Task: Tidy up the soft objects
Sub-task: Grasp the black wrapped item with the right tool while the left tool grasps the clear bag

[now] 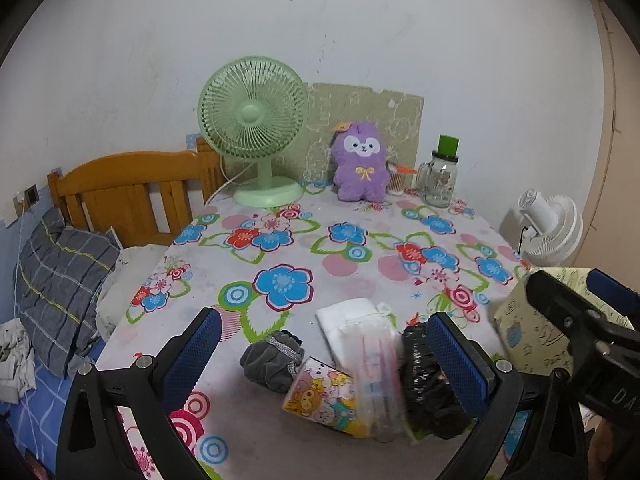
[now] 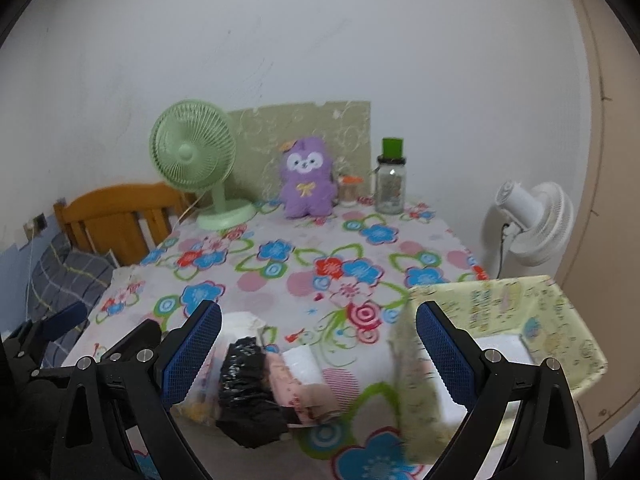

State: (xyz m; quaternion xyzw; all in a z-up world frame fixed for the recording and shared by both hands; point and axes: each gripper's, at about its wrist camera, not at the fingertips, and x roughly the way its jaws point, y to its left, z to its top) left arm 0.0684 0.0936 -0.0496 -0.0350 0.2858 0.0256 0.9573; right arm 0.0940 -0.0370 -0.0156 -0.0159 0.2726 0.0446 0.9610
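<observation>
A small heap of soft items is seen at the bench's [image 1: 360,248] near edge: a grey cloth [image 1: 272,360], a cartoon pack [image 1: 320,400], a clear packet [image 1: 368,352] and a black bundle [image 1: 428,380], touching or overlapping. The left gripper [image 1: 324,364] is spread wide around them, nothing held. The right gripper [image 2: 318,360] is likewise wide, apparently straddling the yellow box's [image 2: 560,320] near wall, though blurred.

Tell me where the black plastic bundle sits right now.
The black plastic bundle lies near the table's front edge, just right of the clear packet and left of the yellow storage box.
</observation>
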